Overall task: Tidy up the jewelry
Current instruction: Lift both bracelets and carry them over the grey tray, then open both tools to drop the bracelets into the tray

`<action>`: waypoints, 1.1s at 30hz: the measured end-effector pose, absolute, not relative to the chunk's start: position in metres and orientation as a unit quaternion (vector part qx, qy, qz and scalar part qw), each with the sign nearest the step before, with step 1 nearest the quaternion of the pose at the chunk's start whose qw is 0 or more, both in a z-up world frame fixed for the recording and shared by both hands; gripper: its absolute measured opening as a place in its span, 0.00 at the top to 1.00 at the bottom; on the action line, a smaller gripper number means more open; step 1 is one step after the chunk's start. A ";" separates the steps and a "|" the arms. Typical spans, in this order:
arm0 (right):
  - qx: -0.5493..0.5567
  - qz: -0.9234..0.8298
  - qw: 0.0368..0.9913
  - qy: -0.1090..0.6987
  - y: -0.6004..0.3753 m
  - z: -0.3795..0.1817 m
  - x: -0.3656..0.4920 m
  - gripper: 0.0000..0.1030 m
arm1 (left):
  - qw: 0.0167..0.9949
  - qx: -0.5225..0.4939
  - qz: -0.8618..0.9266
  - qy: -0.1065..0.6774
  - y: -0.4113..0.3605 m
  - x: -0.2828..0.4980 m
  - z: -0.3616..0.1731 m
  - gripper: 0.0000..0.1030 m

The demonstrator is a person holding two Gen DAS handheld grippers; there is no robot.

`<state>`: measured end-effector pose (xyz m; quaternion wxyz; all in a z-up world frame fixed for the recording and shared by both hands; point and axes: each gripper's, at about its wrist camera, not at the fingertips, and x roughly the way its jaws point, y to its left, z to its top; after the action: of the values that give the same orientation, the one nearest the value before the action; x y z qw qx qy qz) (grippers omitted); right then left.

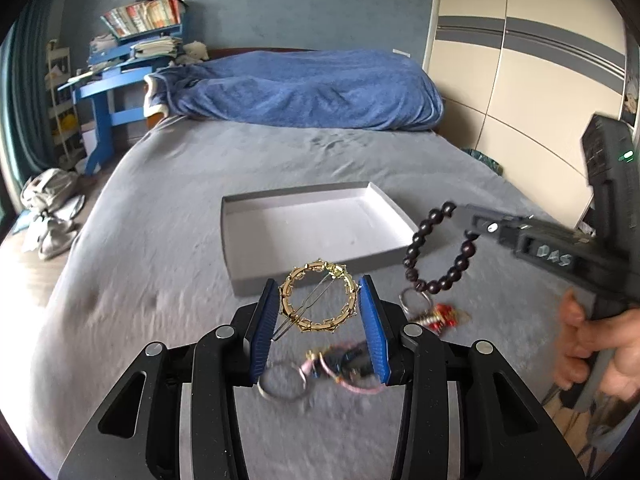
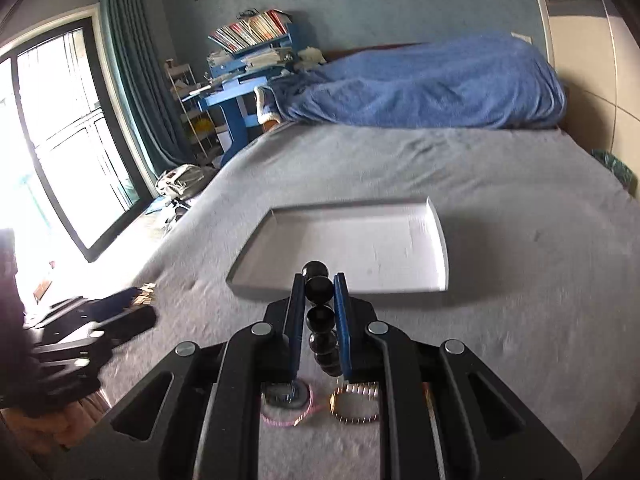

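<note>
The grey fabric bedspread [image 1: 168, 216] carries all work items. A heaped blue blanket [image 1: 304, 88] lies along its far end. The shallow rectangular cardboard tray with white interior [image 1: 316, 224] rests flat on the bedspread, ahead of both grippers.

The left gripper [image 1: 319, 300] clamps the round gold-coloured filigree hair clip with a thin wire pin [image 1: 318, 298] between its blue-padded fingers [image 1: 372, 320], just short of the tray's near wall. The right gripper [image 2: 318, 304] is closed on the dark brown round-bead bracelet [image 2: 319, 312]; in the left wrist view the bracelet loop hangs below the fingertips, beside the tray's near right corner.

Loose items lie on the bedspread beneath the left gripper: a plain metal ring [image 1: 282, 384], a pink cord bracelet [image 1: 352, 380], and a red-and-silver charm [image 1: 438, 316]
</note>
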<state>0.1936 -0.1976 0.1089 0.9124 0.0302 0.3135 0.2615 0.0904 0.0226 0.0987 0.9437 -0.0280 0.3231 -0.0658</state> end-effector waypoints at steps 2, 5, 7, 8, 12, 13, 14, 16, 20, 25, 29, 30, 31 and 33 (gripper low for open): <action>0.027 0.263 0.914 0.308 -0.196 0.114 0.206 0.86 | 0.942 -0.021 -0.066 0.328 0.022 0.112 0.094 0.59; 0.030 0.264 0.914 0.308 -0.194 0.115 0.223 0.86 | 0.940 -0.018 -0.064 0.335 0.026 0.140 0.085 0.59; 0.030 0.264 0.913 0.308 -0.190 0.112 0.240 0.86 | 0.938 -0.019 -0.059 0.340 0.031 0.163 0.080 0.59; 0.031 0.265 0.913 0.309 -0.189 0.111 0.246 0.86 | 0.938 -0.019 -0.058 0.341 0.033 0.169 0.078 0.59; 0.026 0.267 0.911 0.314 -0.174 0.101 0.273 0.86 | 0.936 -0.021 -0.055 0.347 0.041 0.204 0.068 0.59; 0.025 0.267 0.910 0.317 -0.170 0.097 0.282 0.86 | 0.936 -0.019 -0.056 0.347 0.042 0.211 0.066 0.59; 0.026 0.267 0.909 0.319 -0.167 0.094 0.288 0.86 | 0.935 -0.020 -0.057 0.349 0.043 0.220 0.062 0.59; 0.031 0.267 0.906 0.326 -0.160 0.085 0.302 0.86 | 0.933 -0.020 -0.056 0.356 0.044 0.236 0.054 0.59; 0.037 0.266 0.900 0.343 -0.151 0.063 0.324 0.86 | 0.927 -0.007 -0.054 0.372 0.039 0.263 0.035 0.59; 0.036 0.247 0.890 0.382 -0.153 0.030 0.346 0.86 | 0.915 -0.005 -0.048 0.400 0.036 0.283 0.007 0.59; 0.039 0.227 0.891 0.392 -0.161 0.021 0.356 0.86 | 0.909 0.003 -0.044 0.414 0.032 0.292 -0.006 0.59; 0.039 0.223 0.891 0.393 -0.163 0.020 0.357 0.86 | 0.908 0.003 -0.044 0.417 0.032 0.294 -0.008 0.59; 0.038 0.221 0.892 0.393 -0.164 0.019 0.358 0.86 | 0.906 0.007 -0.041 0.421 0.031 0.296 -0.012 0.59; 0.032 0.212 0.892 0.398 -0.168 0.014 0.360 0.86 | 0.901 0.012 -0.039 0.431 0.029 0.298 -0.020 0.59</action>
<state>0.3599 -0.1679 0.0143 0.8920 0.0322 0.3981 0.2117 0.2984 0.0291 -0.0196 0.9013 0.0118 0.4311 -0.0393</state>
